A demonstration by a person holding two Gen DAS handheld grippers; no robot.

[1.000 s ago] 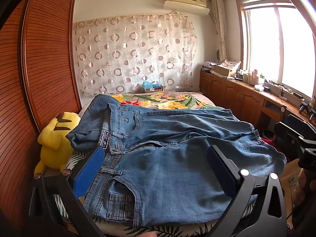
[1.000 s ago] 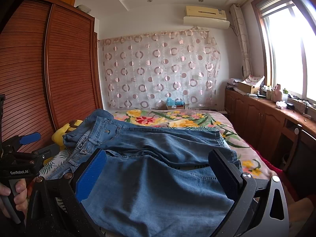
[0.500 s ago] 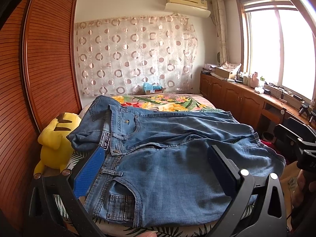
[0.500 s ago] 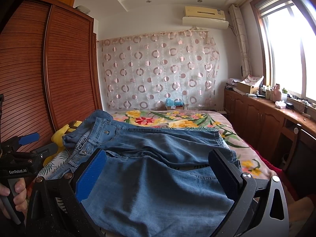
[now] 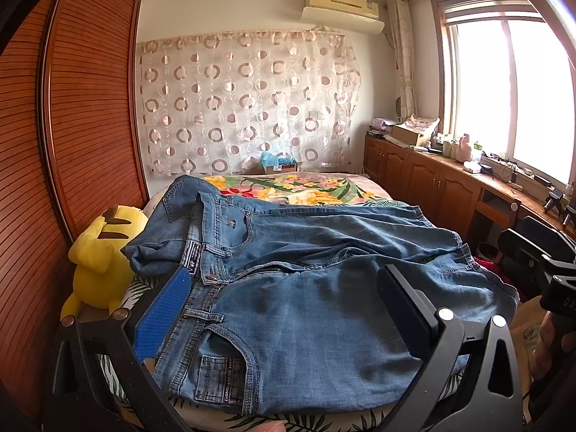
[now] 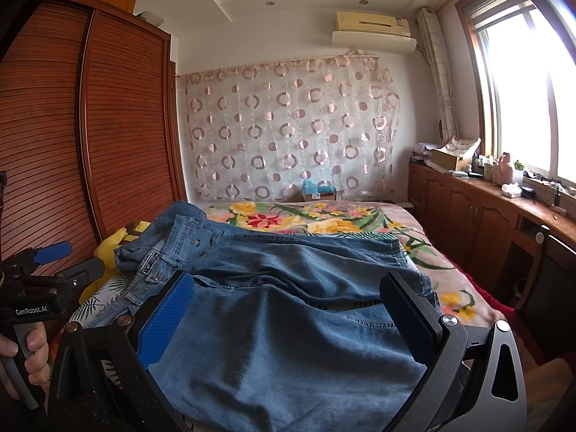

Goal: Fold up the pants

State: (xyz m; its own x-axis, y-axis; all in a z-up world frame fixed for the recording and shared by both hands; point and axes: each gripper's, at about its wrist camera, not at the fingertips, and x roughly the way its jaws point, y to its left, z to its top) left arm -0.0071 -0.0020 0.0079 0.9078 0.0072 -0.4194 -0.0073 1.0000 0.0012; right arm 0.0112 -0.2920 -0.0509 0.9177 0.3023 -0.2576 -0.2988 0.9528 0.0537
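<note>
A home bedroom is showing here: a floral-quilted bed (image 6: 360,223) is sitting beside a louvred brown wooden wardrobe (image 6: 108,136), a circle-patterned sheer curtain (image 6: 288,133) hanging behind it, a cream wall air conditioner (image 6: 374,32) above.

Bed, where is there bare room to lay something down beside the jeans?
The flowered bedspread is bare beyond the jeans, toward the curtain, and along the side toward the cabinets. The wardrobe side is crowded: the yellow plush toy sits against the waistband. The near edge is nearly all denim.
</note>
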